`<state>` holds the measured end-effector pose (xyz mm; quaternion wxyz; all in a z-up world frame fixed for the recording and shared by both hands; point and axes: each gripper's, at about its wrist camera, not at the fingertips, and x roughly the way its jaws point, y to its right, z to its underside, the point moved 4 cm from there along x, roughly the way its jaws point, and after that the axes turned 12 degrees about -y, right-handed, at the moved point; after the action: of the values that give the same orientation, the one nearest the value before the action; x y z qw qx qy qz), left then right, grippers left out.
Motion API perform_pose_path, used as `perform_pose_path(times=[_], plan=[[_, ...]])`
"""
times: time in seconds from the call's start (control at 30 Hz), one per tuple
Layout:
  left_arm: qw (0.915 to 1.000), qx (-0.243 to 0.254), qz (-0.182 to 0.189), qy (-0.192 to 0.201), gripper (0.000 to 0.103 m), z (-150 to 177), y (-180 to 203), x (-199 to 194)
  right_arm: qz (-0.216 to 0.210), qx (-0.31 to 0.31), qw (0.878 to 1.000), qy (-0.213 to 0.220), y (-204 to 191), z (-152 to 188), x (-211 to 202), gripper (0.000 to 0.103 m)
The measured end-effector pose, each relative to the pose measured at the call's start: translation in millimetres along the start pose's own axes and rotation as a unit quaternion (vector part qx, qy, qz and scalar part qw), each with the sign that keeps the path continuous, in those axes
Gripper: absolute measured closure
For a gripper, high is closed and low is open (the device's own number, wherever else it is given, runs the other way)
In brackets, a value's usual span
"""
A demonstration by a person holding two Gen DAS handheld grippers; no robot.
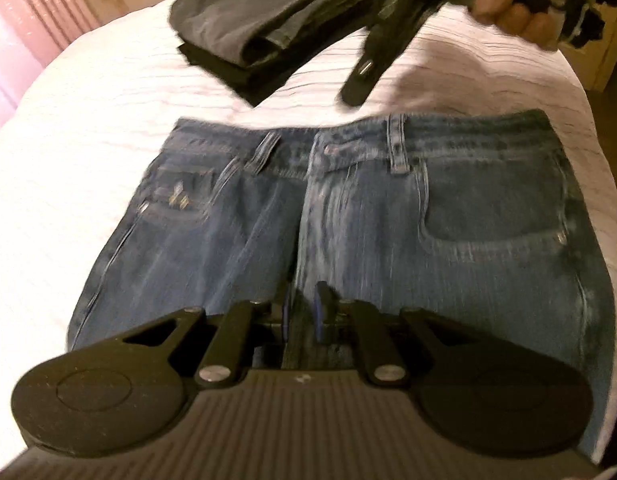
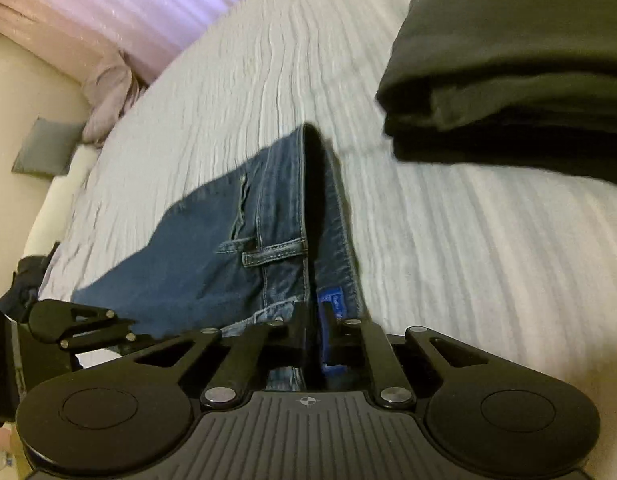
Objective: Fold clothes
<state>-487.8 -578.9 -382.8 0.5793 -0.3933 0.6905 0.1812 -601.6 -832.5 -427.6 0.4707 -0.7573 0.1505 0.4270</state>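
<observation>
A: Left wrist view: jeans (image 1: 340,216) are spread flat on the bed (image 1: 88,184); left tongs (image 1: 304,312) nearly closed on the denim.

B: Right tongs (image 2: 314,332) likewise pinched on the waistband, likely for folding. Folded dark clothes (image 2: 520,80) are stacked nearby.

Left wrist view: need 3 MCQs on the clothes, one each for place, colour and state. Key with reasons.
1. Where does the dark pile lie?
A. On top of the jeans
B. On the bedspread, beyond the jeans' waistband
C. On the floor

2. What colour are the jeans?
A. Black
B. Red
C. Blue

3. What state is the dark pile in?
A. Folded and stacked
B. Hung on a hanger
C. Spread flat in one layer

Key: 1 B, the dark pile rests on the white bedspread, past the waistband and apart from it. 2 C, the jeans are faded blue denim. 3 A, layered folded edges show at the pile's near end.
</observation>
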Motion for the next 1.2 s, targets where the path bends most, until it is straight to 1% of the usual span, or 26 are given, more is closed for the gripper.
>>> perform_pose_path(times=[0.07,0.1,0.13,0.17,0.2,0.27,0.33,0.4,0.53,0.6,0.7,0.83,0.9,0.93,0.97,1.0,1.07,1.1,1.17,1.2], plan=[[0.9998,-0.016,-0.006,-0.008,0.093,22,-3,-13,0.007,0.016,1.000,0.011,3,14,-16,0.091],[0.9995,-0.028,-0.008,-0.014,0.093,36,-5,-21,0.012,0.027,0.999,0.015,5,23,-23,0.086],[0.9989,-0.040,-0.012,-0.022,0.093,50,-6,-29,0.017,0.034,0.999,0.017,4,37,-29,0.069],[0.9980,-0.053,-0.016,-0.031,0.093,65,-6,-36,0.021,0.041,0.999,0.019,3,50,-34,0.045],[0.9968,-0.065,-0.021,-0.042,0.093,80,-6,-43,0.026,0.049,0.998,0.021,2,63,-39,0.038],[0.9936,-0.087,-0.031,-0.066,0.093,110,-3,-57,0.032,0.071,0.997,0.019,2,88,-44,0.037],[0.9885,-0.110,-0.041,-0.096,0.093,143,0,-69,0.036,0.100,0.994,0.012,2,113,-44,0.037],[0.9816,-0.133,-0.050,-0.127,0.091,176,4,-80,0.059,0.111,0.992,-0.009,1,133,-35,0.037],[0.9679,-0.171,-0.069,-0.170,0.088,242,12,-108,0.068,0.157,0.985,-0.025,2,152,-25,0.037],[0.9640,-0.176,-0.078,-0.184,0.086,272,15,-120,0.090,0.180,0.980,-0.008,-5,157,-29,0.037],[0.9607,-0.177,-0.088,-0.194,0.084,319,16,-136,0.165,0.185,0.968,0.019,-30,164,-36,0.037],[0.9612,-0.176,-0.094,-0.190,0.079,384,9,-154,0.222,0.127,0.965,0.061,-92,171,-35,0.037],[0.9614,-0.176,-0.097,-0.188,0.069,417,6,-163,0.199,0.094,0.974,0.057,-134,177,-17,0.037],[0.9615,-0.175,-0.099,-0.187,0.067,434,4,-168,0.187,0.077,0.978,0.055,-155,180,-8,0.037],[0.9623,-0.169,-0.103,-0.186,0.062,450,2,-172,0.176,0.061,0.981,0.053,-176,183,0,0.037],[0.9634,-0.161,-0.108,-0.186,0.058,466,-2,-175,0.166,0.028,0.985,0.037,-201,185,16,0.037],[0.9655,-0.146,-0.110,-0.185,0.055,500,-12,-179,0.147,-0.036,0.988,0.006,-251,190,48,0.037],[0.9666,-0.140,-0.109,-0.185,0.054,517,-19,-180,0.137,-0.068,0.988,-0.010,-276,192,64,0.037],[0.9683,-0.132,-0.105,-0.184,0.052,546,-37,-179,0.120,-0.128,0.983,-0.044,-321,197,95,0.037],[0.9690,-0.128,-0.102,-0.185,0.049,558,-46,-178,0.113,-0.160,0.979,-0.063,-344,200,111,0.037]])
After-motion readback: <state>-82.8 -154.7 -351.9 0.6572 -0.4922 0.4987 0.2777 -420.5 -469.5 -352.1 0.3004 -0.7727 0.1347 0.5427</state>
